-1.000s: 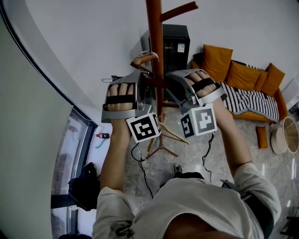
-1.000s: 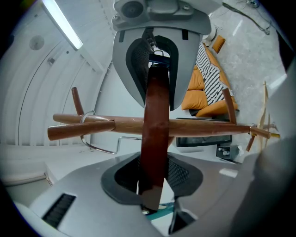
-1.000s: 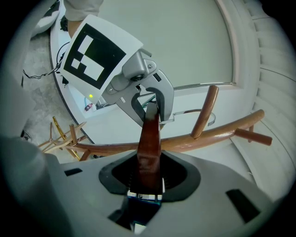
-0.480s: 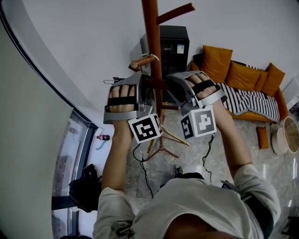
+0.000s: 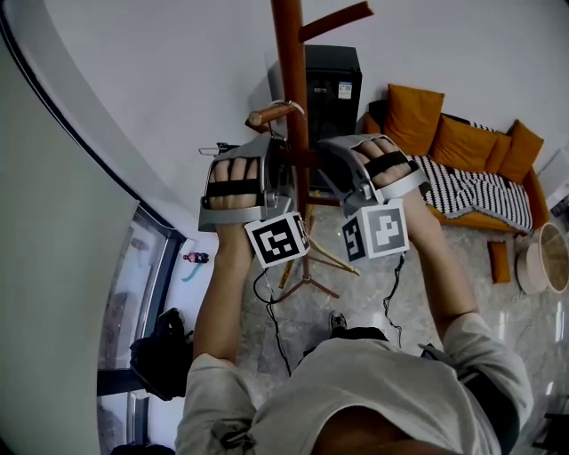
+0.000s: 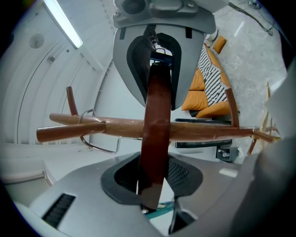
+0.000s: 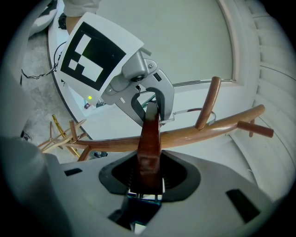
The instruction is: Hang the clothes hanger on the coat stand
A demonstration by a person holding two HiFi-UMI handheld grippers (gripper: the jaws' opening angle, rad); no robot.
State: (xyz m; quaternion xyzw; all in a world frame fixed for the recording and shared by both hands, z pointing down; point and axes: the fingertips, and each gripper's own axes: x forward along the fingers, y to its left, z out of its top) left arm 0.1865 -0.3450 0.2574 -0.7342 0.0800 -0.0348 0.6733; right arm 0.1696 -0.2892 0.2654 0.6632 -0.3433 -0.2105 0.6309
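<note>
A dark brown wooden clothes hanger (image 5: 303,159) runs level between my two grippers, just in front of the coat stand's pole (image 5: 288,80). My left gripper (image 5: 276,167) is shut on one end of the hanger (image 6: 152,139). My right gripper (image 5: 332,169) is shut on the other end (image 7: 149,139). The hanger's metal hook (image 6: 89,132) loops round the stand where a short peg (image 5: 269,115) leaves the pole. The same hook (image 7: 186,111) shows in the right gripper view beside a peg (image 7: 208,102). Each gripper view shows the other gripper at the hanger's far end.
A longer peg (image 5: 336,21) sticks out higher up the pole. The stand's feet (image 5: 307,283) rest on a marble floor, with cables beside them. Behind the stand are a black cabinet (image 5: 334,84) and an orange sofa (image 5: 462,151). A white wall curves along the left.
</note>
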